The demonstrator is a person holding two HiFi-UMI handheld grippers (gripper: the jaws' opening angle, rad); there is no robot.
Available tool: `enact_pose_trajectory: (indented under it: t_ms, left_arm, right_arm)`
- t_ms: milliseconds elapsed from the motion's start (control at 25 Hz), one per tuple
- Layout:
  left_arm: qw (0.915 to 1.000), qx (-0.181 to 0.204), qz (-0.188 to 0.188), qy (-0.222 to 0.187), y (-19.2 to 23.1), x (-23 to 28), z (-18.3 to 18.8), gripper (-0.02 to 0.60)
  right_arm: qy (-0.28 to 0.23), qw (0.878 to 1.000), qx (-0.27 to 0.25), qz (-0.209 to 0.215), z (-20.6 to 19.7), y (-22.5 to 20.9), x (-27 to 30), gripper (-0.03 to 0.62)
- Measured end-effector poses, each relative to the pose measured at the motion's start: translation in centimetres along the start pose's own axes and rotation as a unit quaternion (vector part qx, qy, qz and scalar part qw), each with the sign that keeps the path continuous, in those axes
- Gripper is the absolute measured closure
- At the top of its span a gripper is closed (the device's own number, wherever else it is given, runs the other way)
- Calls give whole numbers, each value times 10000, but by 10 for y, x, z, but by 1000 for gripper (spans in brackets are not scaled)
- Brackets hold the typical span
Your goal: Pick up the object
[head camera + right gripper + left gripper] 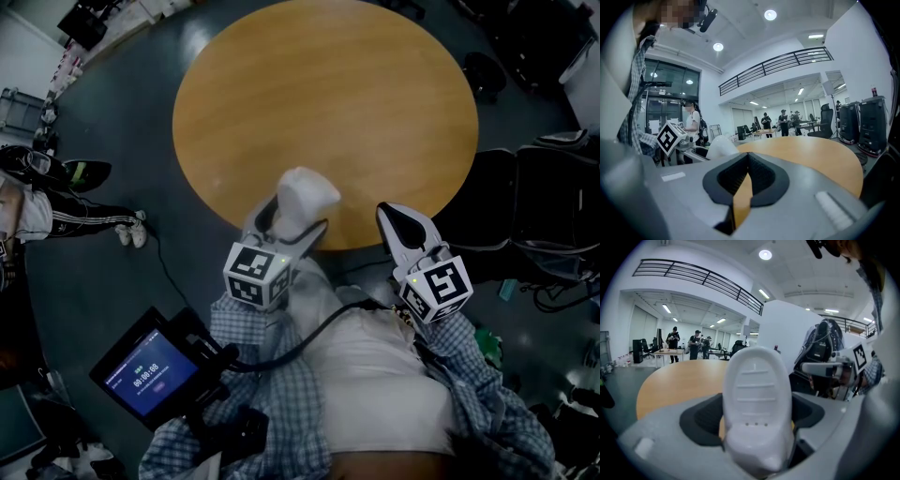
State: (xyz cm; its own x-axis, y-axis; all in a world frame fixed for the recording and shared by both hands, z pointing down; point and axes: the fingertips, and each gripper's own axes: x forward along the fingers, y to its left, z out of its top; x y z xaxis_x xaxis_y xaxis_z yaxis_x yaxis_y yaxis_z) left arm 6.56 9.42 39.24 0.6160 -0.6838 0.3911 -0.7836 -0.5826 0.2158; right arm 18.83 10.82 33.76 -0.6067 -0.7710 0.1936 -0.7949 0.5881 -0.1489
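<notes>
Left tongs [289, 225] are clamped on the object [757, 394], a white, rounded, moulded piece with shallow ridges across its face and three small holes lower down. It stands upright between the jaws and hides most of the gap. In the head view it sits over the near edge of the table [328, 94], left of that edge's middle. Whether it is clear of the wood or just touching it cannot be told. The rest of the round tabletop is bare.

The object looks like a smooth plastic shell, so it is probably light and fairly stiff, but slick. Its curved sides give the pads little flat surface to bear on. The lower, broader part seems the safer place to hold, since a squeeze near the rounded top could let it slip upward. A thin shell may also flex under a hard grip, so moderate pressure seems wise.

Right tongs [394, 220] hover just off the near edge, further right, with jaws together and nothing between them. They are near the object but apart from it.
</notes>
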Motion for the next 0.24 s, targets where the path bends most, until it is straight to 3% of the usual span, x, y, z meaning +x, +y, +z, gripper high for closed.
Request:
enact_pose_trajectory:
  t_ms: [240]
  left_arm:
    - [10000, 21, 0, -14, 1, -1, 1, 150]
  right_arm:
    - [-14, 10000, -14, 41, -1, 4, 2, 588]
